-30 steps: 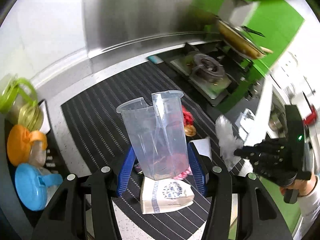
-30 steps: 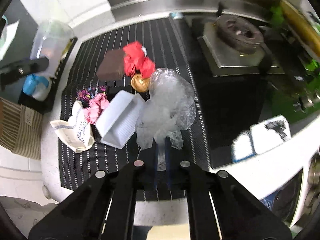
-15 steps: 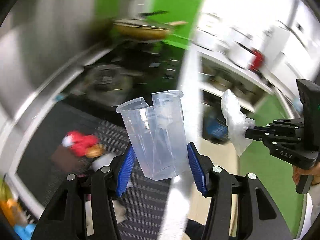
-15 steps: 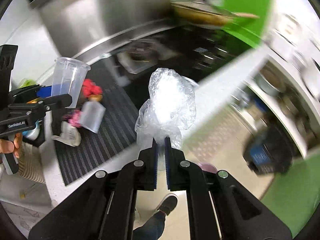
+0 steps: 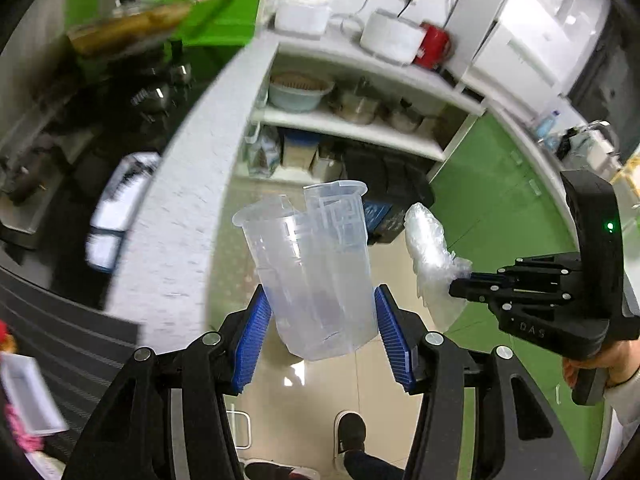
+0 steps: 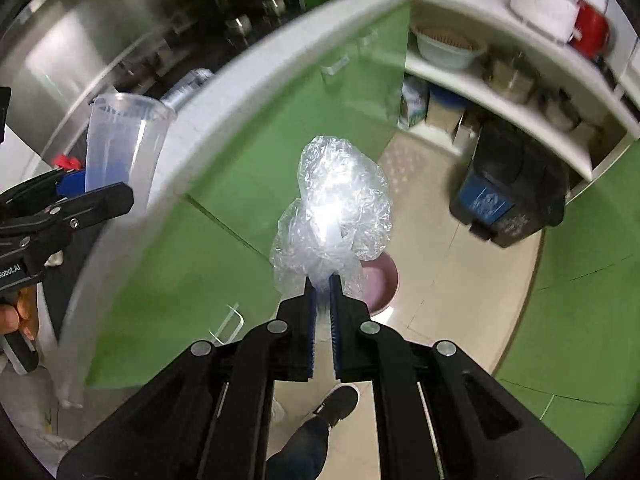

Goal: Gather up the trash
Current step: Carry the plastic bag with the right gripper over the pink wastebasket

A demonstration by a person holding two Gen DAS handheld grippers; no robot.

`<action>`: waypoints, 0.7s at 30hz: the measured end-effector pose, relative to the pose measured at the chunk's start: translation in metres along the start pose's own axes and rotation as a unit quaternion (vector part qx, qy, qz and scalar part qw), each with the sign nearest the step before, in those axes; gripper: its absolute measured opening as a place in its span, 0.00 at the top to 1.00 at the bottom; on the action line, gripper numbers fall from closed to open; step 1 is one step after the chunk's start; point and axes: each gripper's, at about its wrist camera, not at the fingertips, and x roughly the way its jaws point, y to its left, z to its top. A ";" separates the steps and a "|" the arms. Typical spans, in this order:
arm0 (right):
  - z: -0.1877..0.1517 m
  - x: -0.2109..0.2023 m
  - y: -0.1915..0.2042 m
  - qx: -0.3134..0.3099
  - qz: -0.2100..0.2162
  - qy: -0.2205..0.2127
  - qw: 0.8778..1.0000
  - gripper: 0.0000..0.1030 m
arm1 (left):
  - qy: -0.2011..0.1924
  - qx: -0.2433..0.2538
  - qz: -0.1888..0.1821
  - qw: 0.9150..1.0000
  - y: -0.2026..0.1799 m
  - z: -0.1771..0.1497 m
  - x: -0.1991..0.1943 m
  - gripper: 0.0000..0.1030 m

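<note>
A pale speckled surface (image 5: pixel 180 216) curves through a kitchen of glossy green cabinet fronts (image 6: pixel 224 248) and a cream tiled floor (image 6: pixel 452 280), with open white shelves (image 5: pixel 352 128) beyond its end holding steel pots and a woven-topped bowl. On the floor below those shelves, well past the surface's edge, stands a boxy black bin (image 6: pixel 508 196) with a blue label on its front. Nearer the surface, a shallow round mauve basin (image 6: pixel 380 280) sits on the tiles.

Held out over the floor, clear of the surface's edge, the left tool (image 5: pixel 322 332) is clamped on two translucent plastic cups (image 5: pixel 316 272), one nested askew in the other, smooth-walled and tapering, with rolled rims; the ribbed blue pads (image 5: pixel 252 344) press their lower walls from both sides. To the cups' right, farther from the surface, the right tool (image 6: pixel 322 286) has its black fingers pinched nearly together on the neck of a crumpled clear film bag (image 6: pixel 336 208), wrinkled and glinting, which balloons above the fingertips. The bag hangs over the floor, between the green fronts and the bin.

A person's dark shoe (image 6: pixel 338 400) and trouser leg show on the tiles under the tools. Back on the surface's striped black mat (image 5: pixel 60 340) lies a white rectangular tray (image 5: pixel 28 396).
</note>
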 end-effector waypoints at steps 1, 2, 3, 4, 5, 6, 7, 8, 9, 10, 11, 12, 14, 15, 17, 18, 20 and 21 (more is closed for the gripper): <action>-0.001 0.013 -0.009 -0.001 0.001 0.008 1.000 0.94 | 0.008 -0.003 0.003 1.000 -0.002 -0.001 0.017 0.49; -0.002 0.030 -0.020 -0.001 0.007 0.017 1.000 0.94 | 0.015 -0.005 0.008 1.000 -0.003 -0.001 0.035 0.49; -0.003 0.042 -0.026 0.000 0.010 0.024 1.000 0.94 | 0.021 -0.006 0.010 1.000 -0.002 -0.001 0.047 0.49; -0.005 0.056 -0.033 0.002 0.013 0.030 0.999 0.94 | 0.028 -0.009 0.011 1.000 -0.001 -0.004 0.062 0.49; -0.006 0.069 -0.040 0.002 0.016 0.037 0.999 0.94 | 0.034 -0.011 0.015 0.999 0.000 -0.006 0.077 0.49; -0.007 0.087 -0.048 0.003 0.021 0.044 0.999 0.94 | 0.042 -0.015 0.018 0.999 0.002 -0.010 0.095 0.49; -0.009 0.102 -0.053 0.005 0.024 0.050 0.998 0.94 | 0.047 -0.018 0.019 0.999 0.004 -0.013 0.109 0.49; -0.010 0.116 -0.057 0.005 0.027 0.055 0.998 0.94 | 0.050 -0.018 0.020 0.998 0.006 -0.015 0.117 0.49; -0.010 0.136 -0.062 0.005 0.031 0.061 0.998 0.94 | 0.053 -0.017 0.021 0.998 0.008 -0.018 0.130 0.49; -0.011 0.150 -0.066 0.005 0.035 0.065 0.997 0.94 | 0.058 -0.018 0.020 0.998 0.011 -0.022 0.146 0.49; -0.012 0.171 -0.069 0.004 0.038 0.071 0.997 0.94 | 0.060 -0.019 0.019 0.998 0.014 -0.024 0.154 0.49; -0.012 0.184 -0.072 0.003 0.039 0.075 0.996 0.94 | 0.062 -0.019 0.020 0.998 0.016 -0.027 0.164 0.49; -0.015 0.220 -0.075 0.005 0.044 0.088 0.995 0.94 | 0.067 -0.024 0.018 0.997 0.024 -0.035 0.184 0.49; -0.016 0.232 -0.074 0.006 0.044 0.091 0.995 0.94 | 0.069 -0.026 0.017 0.997 0.028 -0.040 0.196 0.49; -0.019 0.258 -0.075 0.008 0.049 0.098 0.994 0.94 | 0.073 -0.028 0.015 0.997 0.032 -0.045 0.210 0.49; -0.019 0.268 -0.076 0.007 0.048 0.099 0.994 0.94 | 0.075 -0.029 0.014 0.997 0.036 -0.049 0.220 0.49; -0.021 0.286 -0.077 0.010 0.050 0.103 0.993 0.94 | 0.079 -0.031 0.015 0.996 0.039 -0.054 0.232 0.49; -0.023 0.295 -0.078 0.013 0.051 0.105 0.993 0.94 | 0.080 -0.033 0.014 0.996 0.040 -0.055 0.239 0.49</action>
